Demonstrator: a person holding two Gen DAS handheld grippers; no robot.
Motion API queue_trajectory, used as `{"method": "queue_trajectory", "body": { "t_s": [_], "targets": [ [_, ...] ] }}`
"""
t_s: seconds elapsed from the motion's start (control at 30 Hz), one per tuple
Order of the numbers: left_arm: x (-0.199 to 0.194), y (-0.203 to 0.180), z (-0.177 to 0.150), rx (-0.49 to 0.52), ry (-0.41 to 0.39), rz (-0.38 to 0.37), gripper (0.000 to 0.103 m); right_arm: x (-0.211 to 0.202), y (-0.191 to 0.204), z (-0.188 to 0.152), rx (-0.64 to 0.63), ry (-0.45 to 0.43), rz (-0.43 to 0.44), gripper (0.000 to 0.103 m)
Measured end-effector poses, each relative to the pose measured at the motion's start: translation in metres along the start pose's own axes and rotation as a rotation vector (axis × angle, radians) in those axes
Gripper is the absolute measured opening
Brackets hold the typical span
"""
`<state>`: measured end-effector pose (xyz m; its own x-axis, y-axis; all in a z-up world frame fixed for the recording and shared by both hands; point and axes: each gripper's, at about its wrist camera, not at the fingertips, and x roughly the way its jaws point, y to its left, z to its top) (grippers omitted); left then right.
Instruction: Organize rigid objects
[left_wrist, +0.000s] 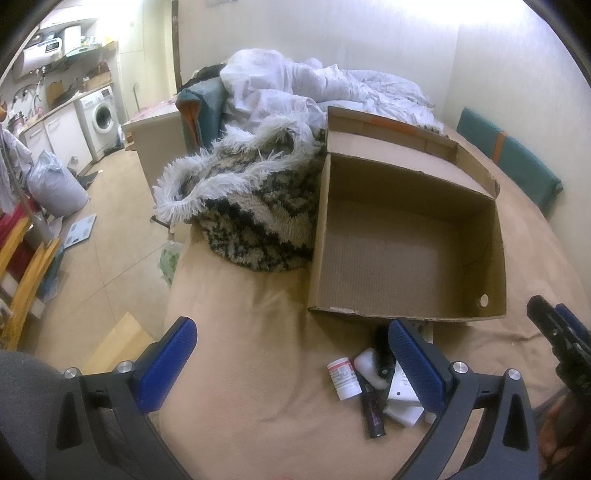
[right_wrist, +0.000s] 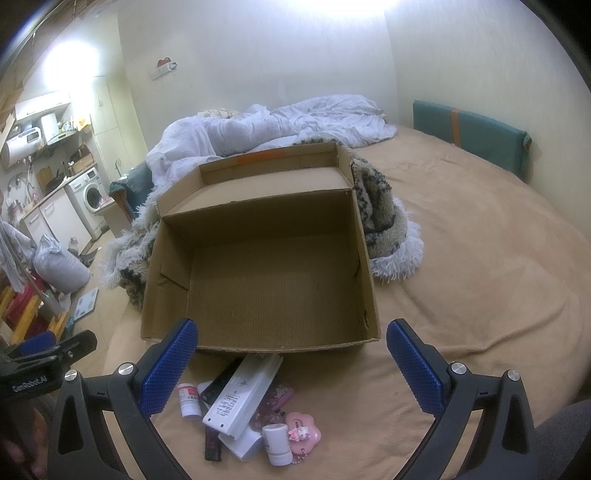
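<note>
white remote (right_wrist: 242, 397) lies flat — long axis toward cardboard box (right_wrist: 258, 334).

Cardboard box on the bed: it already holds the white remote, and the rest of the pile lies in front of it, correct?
Not quite. The cardboard box is empty; the right wrist view shows the white remote lying in the pile in front.

Warm indoor light was dim; glare bleached the wall (right_wrist: 354, 22) overhead, fisheye bent the edges, corners vignetted black, detail soft
</note>
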<state>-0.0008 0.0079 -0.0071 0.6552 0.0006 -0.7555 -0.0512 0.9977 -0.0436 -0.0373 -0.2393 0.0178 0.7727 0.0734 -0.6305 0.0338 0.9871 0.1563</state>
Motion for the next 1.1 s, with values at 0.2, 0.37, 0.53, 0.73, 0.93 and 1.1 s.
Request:
{"method": "queue_trajectory", "body": {
  "t_s": [0.2,0.37,0.53,0.73,0.93,1.1],
  "targets": [
    [0.012,0.016,-0.007,-0.052,0.050,0.042,0.103,0.000,-0.001,-0.005,0.023,0.019,0.012,0.103],
    [0.040,0.027,-0.009,-0.092,0.204,0.065,0.103,0.017,-0.009,-0.010,0.061,0.104,0.010,0.103],
    [0.080,0.019,-0.019,-0.144,0.403,-0.032,0.092,0.027,-0.013,-0.013,0.076,0.172,0.011,0.103],
    [0.109,-0.006,-0.035,-0.153,0.504,-0.054,0.072,0.035,-0.017,-0.013,0.090,0.226,0.029,0.103],
    [0.131,-0.020,-0.048,-0.159,0.584,-0.079,0.054,0.040,-0.020,-0.017,0.098,0.259,0.019,0.103],
    [0.141,-0.021,-0.057,-0.197,0.617,-0.114,0.052,0.047,-0.020,-0.017,0.096,0.276,0.020,0.103]
  ]
}}
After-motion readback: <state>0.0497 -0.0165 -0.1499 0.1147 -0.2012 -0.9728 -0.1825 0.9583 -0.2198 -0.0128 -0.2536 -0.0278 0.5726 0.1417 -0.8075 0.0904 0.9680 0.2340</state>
